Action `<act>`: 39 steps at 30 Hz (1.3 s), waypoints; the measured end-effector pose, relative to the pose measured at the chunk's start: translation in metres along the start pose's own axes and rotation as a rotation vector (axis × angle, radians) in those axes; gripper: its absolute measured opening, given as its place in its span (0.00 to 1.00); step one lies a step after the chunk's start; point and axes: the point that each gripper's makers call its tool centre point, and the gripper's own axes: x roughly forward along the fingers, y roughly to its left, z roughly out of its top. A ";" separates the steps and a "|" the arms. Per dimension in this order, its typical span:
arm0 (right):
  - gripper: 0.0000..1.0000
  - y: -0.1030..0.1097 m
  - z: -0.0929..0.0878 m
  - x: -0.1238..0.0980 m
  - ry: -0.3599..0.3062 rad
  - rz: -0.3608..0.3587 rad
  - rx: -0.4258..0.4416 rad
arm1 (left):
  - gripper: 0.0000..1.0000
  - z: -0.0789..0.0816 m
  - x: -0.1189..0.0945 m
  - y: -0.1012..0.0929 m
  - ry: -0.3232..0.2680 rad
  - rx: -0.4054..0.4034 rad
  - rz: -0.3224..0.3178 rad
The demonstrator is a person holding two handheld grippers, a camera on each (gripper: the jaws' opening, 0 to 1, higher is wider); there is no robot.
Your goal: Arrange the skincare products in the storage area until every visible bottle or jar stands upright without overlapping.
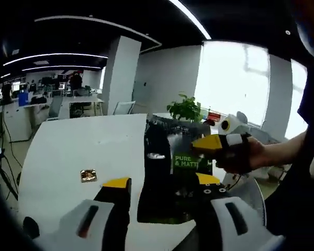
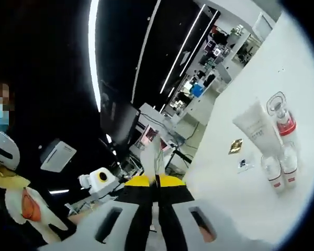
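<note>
In the left gripper view, a black and green box (image 1: 191, 159) marked "PURE & MATTE" stands between the jaws of my left gripper (image 1: 162, 182). A tall black part (image 1: 157, 151) rises at its left. The jaws stand wide apart, and a strip of table shows between the left jaw and the box. My right gripper (image 1: 205, 144), held by a gloved hand, reaches in from the right to the top of the box. In the right gripper view, my right gripper (image 2: 156, 180) is shut on a thin pale strip (image 2: 153, 157); what the strip belongs to is unclear. A white tube (image 2: 256, 128), a clear bottle with a red band (image 2: 282, 117) and two small bottles (image 2: 280, 172) stand together on the white table (image 2: 251, 209).
A gold sachet (image 1: 88, 175) lies on the white table (image 1: 78, 146) left of the box; it appears as the gold sachet (image 2: 235, 146) beside a small dark sachet (image 2: 244, 163) near the tube. A potted plant (image 1: 186, 107) stands behind the box. Office desks lie beyond.
</note>
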 end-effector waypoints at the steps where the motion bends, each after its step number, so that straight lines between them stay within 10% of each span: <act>1: 0.01 0.007 0.001 0.001 0.007 0.031 0.001 | 0.48 0.001 -0.001 -0.001 -0.001 -0.020 -0.020; 9: 0.01 0.043 0.010 0.007 0.095 0.217 0.027 | 0.37 0.008 -0.010 -0.045 -0.002 -0.224 -0.376; 16: 0.01 0.028 0.019 0.012 0.080 0.144 0.007 | 0.05 0.018 -0.007 -0.057 -0.080 -0.308 -0.387; 23: 0.07 0.014 0.031 0.015 -0.080 0.042 -0.026 | 0.02 0.021 -0.003 -0.060 -0.166 -0.461 -0.357; 30: 0.11 0.024 -0.007 0.018 -0.067 0.053 0.002 | 0.02 0.034 0.000 -0.052 -0.325 -0.706 -0.354; 39: 0.02 0.015 0.006 0.008 -0.231 0.001 0.178 | 0.02 0.028 0.006 -0.053 -0.305 -0.693 -0.328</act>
